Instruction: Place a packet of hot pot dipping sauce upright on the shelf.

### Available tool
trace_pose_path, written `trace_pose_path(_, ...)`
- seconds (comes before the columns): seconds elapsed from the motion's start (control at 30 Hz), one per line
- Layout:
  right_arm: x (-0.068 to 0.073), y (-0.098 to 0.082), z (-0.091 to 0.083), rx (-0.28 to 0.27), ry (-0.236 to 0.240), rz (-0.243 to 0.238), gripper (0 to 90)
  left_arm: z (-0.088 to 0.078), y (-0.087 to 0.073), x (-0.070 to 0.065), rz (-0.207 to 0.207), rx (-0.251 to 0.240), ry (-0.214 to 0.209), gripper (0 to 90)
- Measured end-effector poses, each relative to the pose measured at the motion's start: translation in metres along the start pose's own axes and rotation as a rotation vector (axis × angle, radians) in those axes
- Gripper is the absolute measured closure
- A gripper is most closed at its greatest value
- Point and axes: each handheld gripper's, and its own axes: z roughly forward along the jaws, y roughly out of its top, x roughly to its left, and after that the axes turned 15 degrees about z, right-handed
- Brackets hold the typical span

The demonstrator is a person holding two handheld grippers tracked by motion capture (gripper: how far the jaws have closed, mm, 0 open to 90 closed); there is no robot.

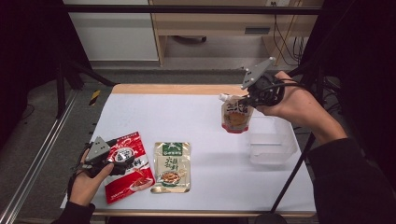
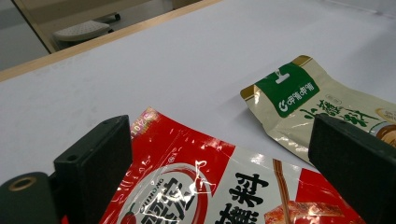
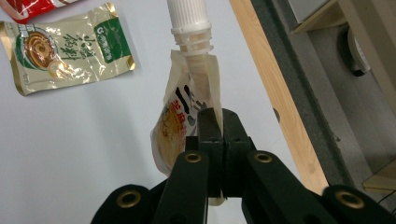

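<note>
My right gripper (image 1: 246, 100) (image 3: 217, 122) is shut on a spouted pouch (image 1: 236, 114) (image 3: 187, 98) with a white cap and holds it in the air beside a clear plastic box (image 1: 272, 140). A red sauce packet (image 1: 132, 170) (image 2: 233, 186) lies flat at the table's front left. My left gripper (image 1: 122, 156) (image 2: 219, 154) hovers low over it, open, with one jaw on each side of the packet's top part. Just right of the red packet lies a beige and green packet (image 1: 172, 166) (image 2: 322, 107) (image 3: 65, 46).
The white table (image 1: 187, 116) has a wooden far edge (image 1: 177, 88) (image 3: 275, 93). A black stand pole (image 1: 292, 175) leans up past the box at the front right. Dark frame bars and floor lie beyond the left edge.
</note>
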Motion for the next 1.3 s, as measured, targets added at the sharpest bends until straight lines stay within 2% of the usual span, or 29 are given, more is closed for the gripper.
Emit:
trace_pose_path(0.17, -0.008, -0.018, -0.008, -0.002, -0.012, 0.024, 89.6, 0.0, -0.001, 0.003, -0.004, -0.003, 0.008, 6.3)
trace_pose_path(0.2, -0.011, -0.026, -0.01, 0.001, -0.015, 0.035, 89.6, 0.0, -0.001, 0.003, -0.008, -0.003, 0.012, 6.3)
trace_pose_path(0.23, -0.011, -0.026, -0.01, 0.001, -0.015, 0.035, 89.6, 0.0, -0.002, 0.003, -0.01, -0.001, 0.012, 6.3)
trace_pose_path(0.33, -0.017, -0.042, -0.014, 0.02, -0.029, 0.05, 89.6, 0.001, -0.002, 0.003, -0.009, 0.003, 0.015, 6.2)
trace_pose_path(0.53, -0.019, -0.058, -0.02, 0.019, -0.04, 0.08, 89.6, 0.002, -0.002, 0.001, 0.004, 0.01, 0.013, 6.3)
trace_pose_path(0.8, -0.024, -0.089, -0.024, 0.031, -0.04, 0.119, 89.6, 0.003, -0.002, 0.001, 0.012, 0.018, 0.014, 6.3)
trace_pose_path(1.07, -0.026, -0.112, -0.026, 0.019, -0.038, 0.15, 89.6, 0.004, -0.002, 0.001, 0.013, 0.02, 0.009, 6.3)
trace_pose_path(1.3, -0.025, -0.122, -0.028, 0.004, -0.034, 0.165, 89.6, 0.005, -0.002, 0.0, 0.02, 0.026, 0.007, 6.3)
